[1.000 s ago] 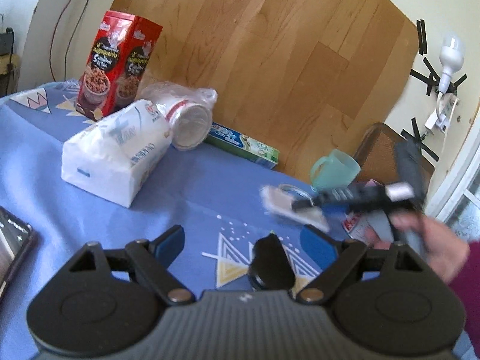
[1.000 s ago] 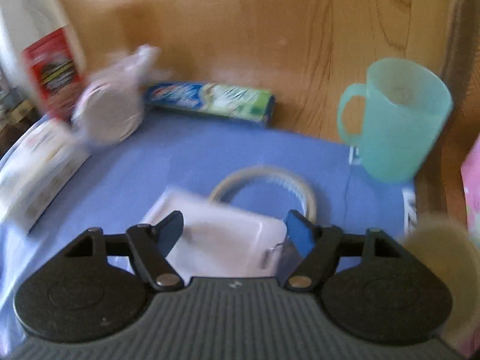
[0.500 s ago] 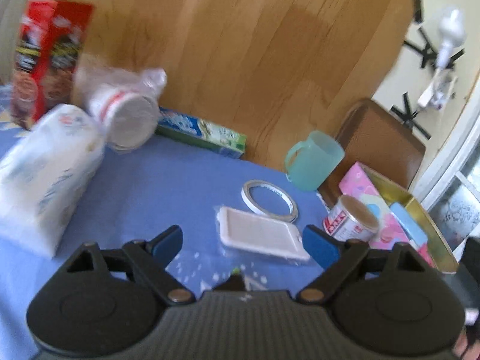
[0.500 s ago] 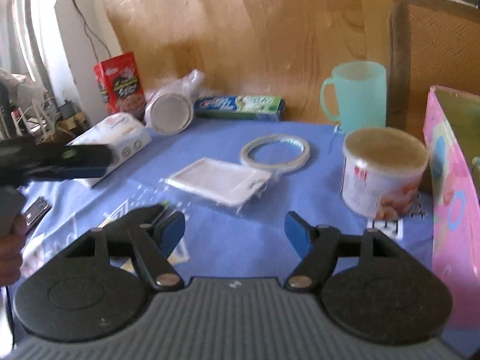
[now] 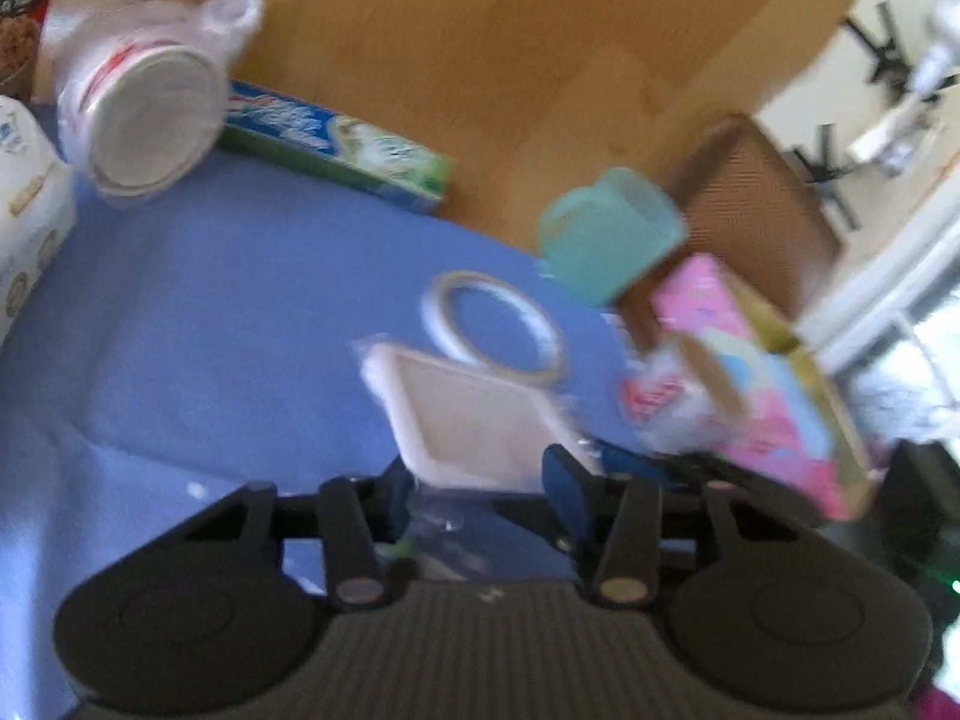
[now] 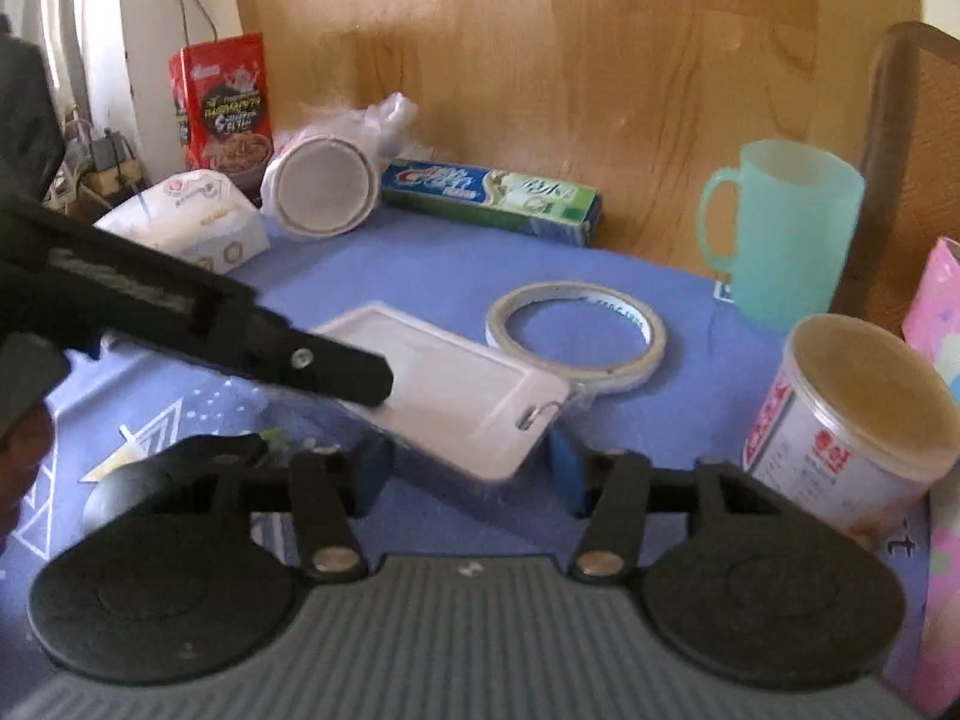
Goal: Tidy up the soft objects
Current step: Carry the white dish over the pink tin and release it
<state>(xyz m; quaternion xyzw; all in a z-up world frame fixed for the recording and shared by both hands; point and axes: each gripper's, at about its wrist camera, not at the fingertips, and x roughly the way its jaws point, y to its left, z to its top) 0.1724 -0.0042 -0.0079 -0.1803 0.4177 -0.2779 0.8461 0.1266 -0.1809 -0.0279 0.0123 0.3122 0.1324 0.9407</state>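
white soft card sleeve point(image 6: 456, 390), touching the tape ring point(image 6: 576, 342), sits between my right gripper point(image 6: 468, 468)'s parted jaws and my spread left gripper point(image 5: 480, 492), so next i'd judge one closes gently on its edge.

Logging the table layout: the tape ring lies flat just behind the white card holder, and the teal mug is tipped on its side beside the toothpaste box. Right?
One slip: the teal mug stands upright, mouth up, as the right wrist view shows. The tape ring does lie flat behind the white card holder, with the toothpaste box further back.

Blue-clothed table point(image 6: 456, 264): white pouch point(image 6: 456, 396), tape ring point(image 6: 576, 342), mug point(image 6: 786, 228), tin point(image 6: 852, 426).
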